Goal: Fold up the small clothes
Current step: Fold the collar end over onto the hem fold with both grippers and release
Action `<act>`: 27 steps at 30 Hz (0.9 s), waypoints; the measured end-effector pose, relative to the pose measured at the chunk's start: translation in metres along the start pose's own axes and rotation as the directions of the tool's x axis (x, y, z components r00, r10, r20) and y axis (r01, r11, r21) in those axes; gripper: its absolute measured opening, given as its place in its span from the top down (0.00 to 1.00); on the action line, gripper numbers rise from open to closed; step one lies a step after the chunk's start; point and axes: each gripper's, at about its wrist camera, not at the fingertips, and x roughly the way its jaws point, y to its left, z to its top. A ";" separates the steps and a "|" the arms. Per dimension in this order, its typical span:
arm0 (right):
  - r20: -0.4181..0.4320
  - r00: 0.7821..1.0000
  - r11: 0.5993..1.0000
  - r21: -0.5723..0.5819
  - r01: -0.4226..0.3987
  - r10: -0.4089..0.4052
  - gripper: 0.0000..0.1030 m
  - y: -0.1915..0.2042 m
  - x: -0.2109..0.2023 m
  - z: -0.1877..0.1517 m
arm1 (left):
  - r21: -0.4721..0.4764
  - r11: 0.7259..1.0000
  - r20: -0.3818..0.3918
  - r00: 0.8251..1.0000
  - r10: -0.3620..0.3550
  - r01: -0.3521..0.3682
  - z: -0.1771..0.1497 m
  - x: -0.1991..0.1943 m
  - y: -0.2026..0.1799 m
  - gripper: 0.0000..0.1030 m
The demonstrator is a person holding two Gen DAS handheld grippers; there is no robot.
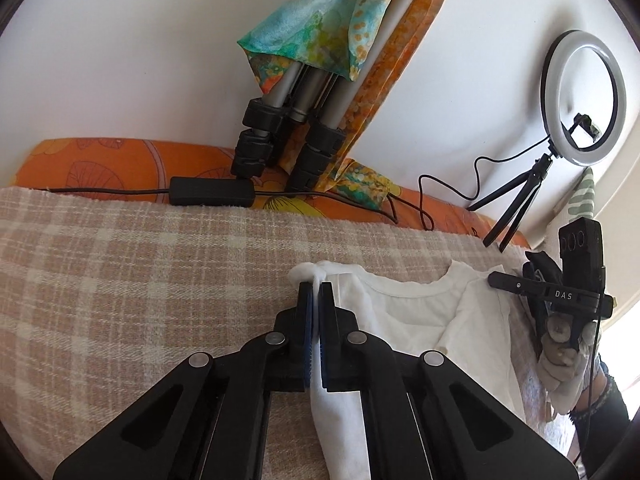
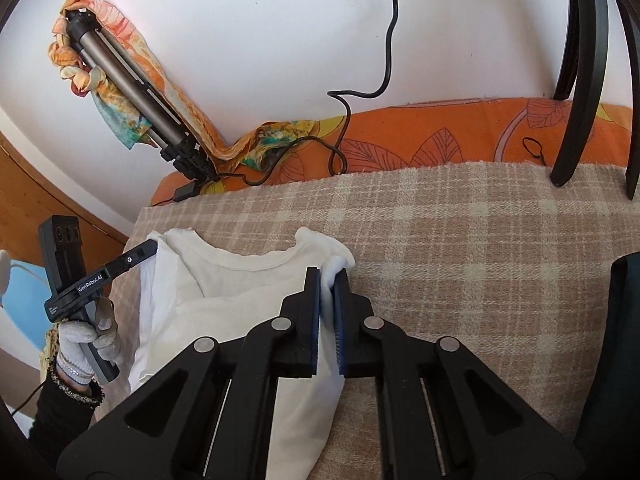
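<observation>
The left gripper (image 1: 316,292) pinches one shoulder of the shirt (image 1: 416,312). The right gripper (image 2: 328,280) pinches the other (both jaws clamped on cloth), near the blanket's (image 1: 140,280) far edge.

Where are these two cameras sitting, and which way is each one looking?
Left wrist: on the left hand-held gripper, looking along its fingers at the white shirt; the right hand-held gripper and gloved hand show.
Right wrist: on the right hand-held gripper, same shirt; the other gloved hand shows.
Shared: shirt, plaid blanket, tripod.
</observation>
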 end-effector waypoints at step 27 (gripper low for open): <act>0.046 0.999 0.995 -0.099 -0.013 0.018 0.93 0.122 -0.159 -0.162 | 0.186 0.982 0.027 1.000 0.013 -0.018 -0.118 -0.160 -0.094 0.99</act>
